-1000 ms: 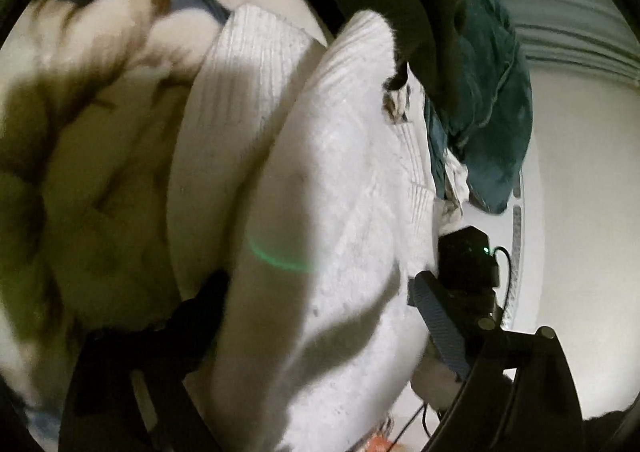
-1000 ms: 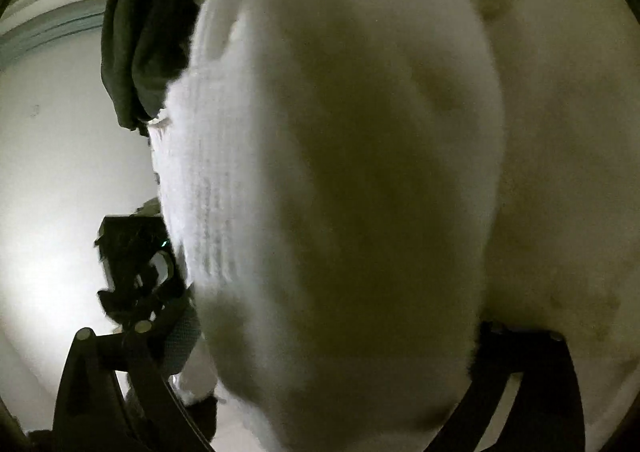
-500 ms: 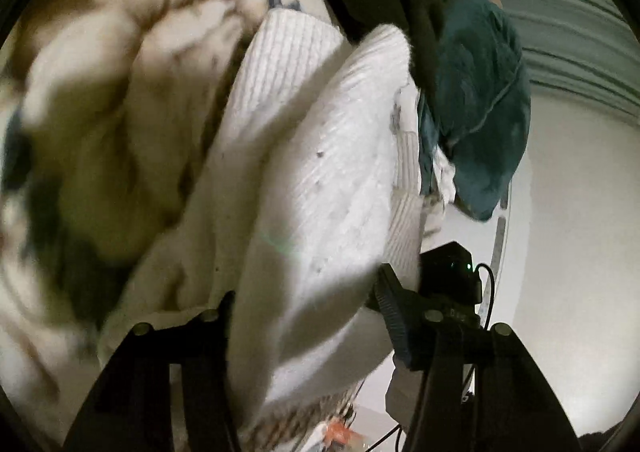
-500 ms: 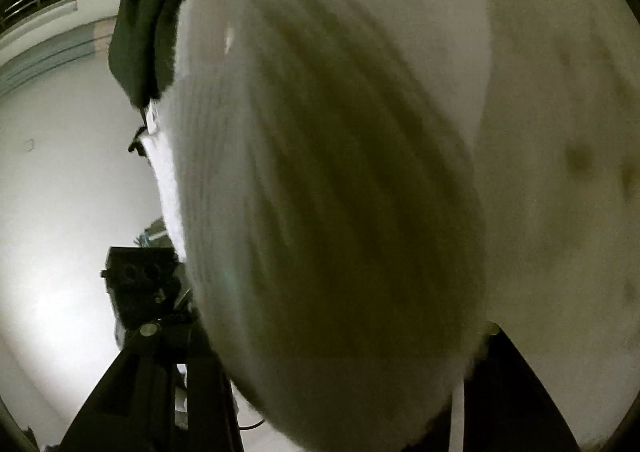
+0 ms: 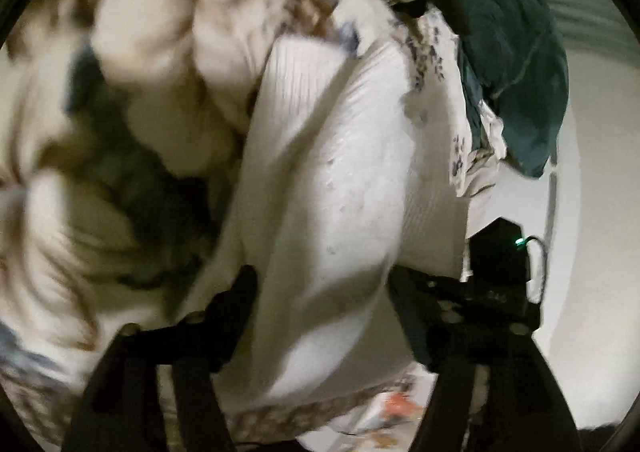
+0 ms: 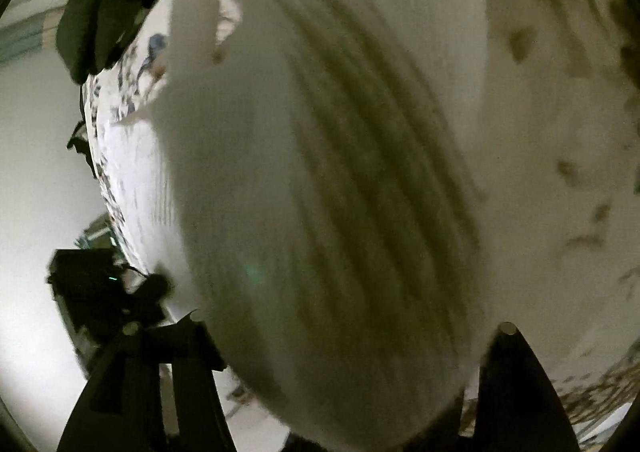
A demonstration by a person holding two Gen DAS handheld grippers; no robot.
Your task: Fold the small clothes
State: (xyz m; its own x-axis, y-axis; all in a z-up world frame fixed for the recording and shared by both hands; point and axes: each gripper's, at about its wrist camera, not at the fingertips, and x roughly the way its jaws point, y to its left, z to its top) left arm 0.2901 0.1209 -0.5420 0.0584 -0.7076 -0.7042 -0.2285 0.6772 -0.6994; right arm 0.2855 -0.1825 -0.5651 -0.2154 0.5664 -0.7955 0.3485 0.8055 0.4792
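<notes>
We've got the white ribbed garment (image 5: 328,188) draped between both claws. The left claw (image 5: 320,292) has opened wide around its fold since a second ago; the right claw (image 6: 348,336) also straddles cloth, wide. It hangs over the floral bedding (image 5: 132,100), so we're probably releasing the fold.
</notes>
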